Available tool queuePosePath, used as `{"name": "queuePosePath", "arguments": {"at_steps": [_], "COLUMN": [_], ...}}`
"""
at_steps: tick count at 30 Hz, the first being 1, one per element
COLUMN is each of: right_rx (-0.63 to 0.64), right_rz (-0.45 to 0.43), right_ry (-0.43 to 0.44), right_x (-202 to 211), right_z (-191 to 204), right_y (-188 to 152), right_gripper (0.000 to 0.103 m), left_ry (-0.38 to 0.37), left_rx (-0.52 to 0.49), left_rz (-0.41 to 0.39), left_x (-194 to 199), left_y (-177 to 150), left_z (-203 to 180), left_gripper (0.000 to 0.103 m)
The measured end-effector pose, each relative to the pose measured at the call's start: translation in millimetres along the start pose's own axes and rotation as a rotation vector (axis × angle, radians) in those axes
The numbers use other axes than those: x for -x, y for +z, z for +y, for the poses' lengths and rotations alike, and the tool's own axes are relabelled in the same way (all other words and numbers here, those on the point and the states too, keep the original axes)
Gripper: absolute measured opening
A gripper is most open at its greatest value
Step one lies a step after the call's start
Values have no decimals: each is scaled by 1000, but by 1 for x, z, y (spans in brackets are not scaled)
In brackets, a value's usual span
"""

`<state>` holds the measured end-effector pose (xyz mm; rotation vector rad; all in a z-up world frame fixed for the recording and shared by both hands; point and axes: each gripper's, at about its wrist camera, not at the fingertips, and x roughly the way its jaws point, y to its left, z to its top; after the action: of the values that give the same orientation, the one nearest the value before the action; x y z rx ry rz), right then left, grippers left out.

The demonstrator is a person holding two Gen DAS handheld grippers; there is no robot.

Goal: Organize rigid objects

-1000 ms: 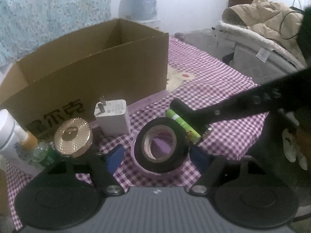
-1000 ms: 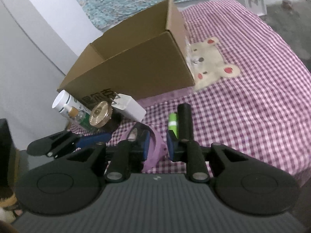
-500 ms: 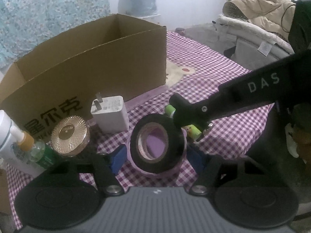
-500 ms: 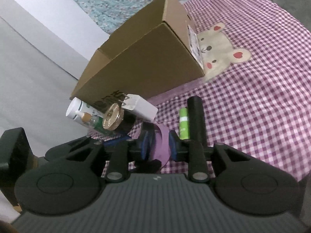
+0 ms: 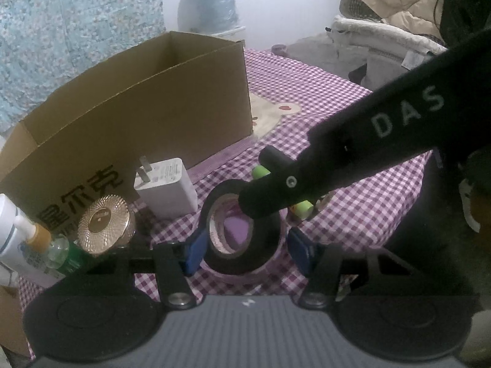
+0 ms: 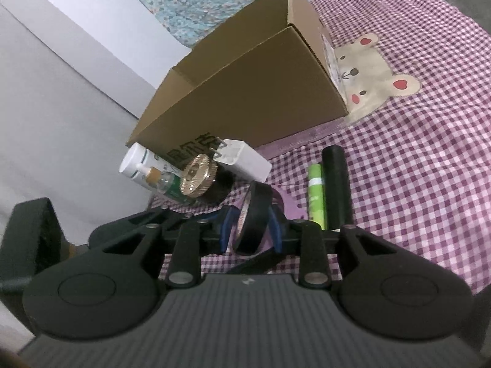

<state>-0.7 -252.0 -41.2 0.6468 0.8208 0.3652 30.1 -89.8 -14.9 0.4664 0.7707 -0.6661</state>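
A black tape roll (image 5: 245, 245) stands tilted on edge on the purple checked cloth (image 5: 353, 107), with a purple roll under it. My left gripper (image 5: 247, 253) flanks it and its jaws are closing. The left blue pad touches the roll and the right pad stands just off it. In the right wrist view the tape roll (image 6: 253, 217) is edge-on between the pads of my right gripper (image 6: 252, 233). Those jaws are opening and sit close on both sides without clamping. The right gripper's near finger (image 5: 260, 199) crosses the roll's face.
An open cardboard box (image 5: 147, 116) stands behind. In front of it are a white charger (image 5: 167, 188), a gold-lidded jar (image 5: 102, 228) and bottles (image 5: 18, 239). A green battery (image 6: 316, 196) and a black cylinder (image 6: 335, 184) lie right of the tape.
The right gripper has come in from beside the tape and now straddles it, with its jaws a little wider. The left jaws have narrowed around the roll, which stands more upright.
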Motion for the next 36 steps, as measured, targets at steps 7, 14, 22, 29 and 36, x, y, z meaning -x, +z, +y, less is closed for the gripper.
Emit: {"name": "queuePosePath", "arguments": {"at_steps": [7, 14, 22, 29, 36], "right_rx": [-47, -170, -189, -137, -51], "right_rz": [3, 92, 63, 50, 20], "right_ry": [81, 119, 93, 92, 94], "right_x": [2, -22, -26, -19, -2], "right_z": [-6, -21, -19, 0, 34], "right_y": [0, -5, -1, 5, 15], "right_gripper": [26, 26, 16, 16, 16], "left_ry": [4, 9, -27, -11, 3], "left_rx": [-7, -35, 10, 34, 46], "left_rz": [6, 0, -19, -77, -173], "left_x": [1, 3, 9, 29, 60], "left_y": [2, 0, -1, -1, 3], "left_z": [-1, -6, 4, 13, 23], "left_gripper": [60, 57, 51, 41, 41]}}
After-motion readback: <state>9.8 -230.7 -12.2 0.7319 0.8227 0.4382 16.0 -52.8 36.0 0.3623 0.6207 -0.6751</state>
